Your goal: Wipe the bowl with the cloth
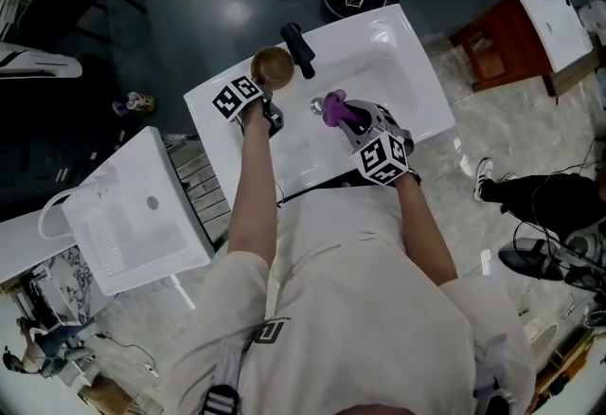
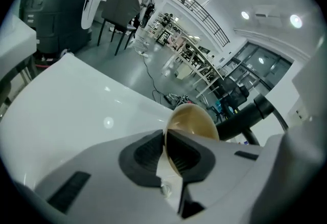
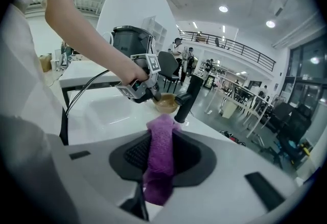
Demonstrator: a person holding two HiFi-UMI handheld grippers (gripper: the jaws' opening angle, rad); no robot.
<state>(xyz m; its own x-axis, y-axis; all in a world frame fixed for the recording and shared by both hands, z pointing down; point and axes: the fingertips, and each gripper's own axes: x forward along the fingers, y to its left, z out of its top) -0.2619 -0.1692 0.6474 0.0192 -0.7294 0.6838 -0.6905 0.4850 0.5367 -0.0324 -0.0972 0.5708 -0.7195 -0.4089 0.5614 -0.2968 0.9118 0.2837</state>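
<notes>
Jaws of the left gripper (image 1: 265,93) are pressed together on the rim of the golden-brown bowl (image 1: 273,67), holding it over the far left edge of the white sink (image 1: 407,72). Just right of the bowl stands the black faucet (image 1: 297,49). Further right, over the basin, the right gripper (image 1: 348,112) clamps the purple cloth (image 1: 333,107), which pokes out past its jaws, apart from the bowl.

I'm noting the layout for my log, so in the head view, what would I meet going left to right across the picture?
loose white basin → brown bowl → black faucet → purple cloth → reddish-brown stand
</notes>
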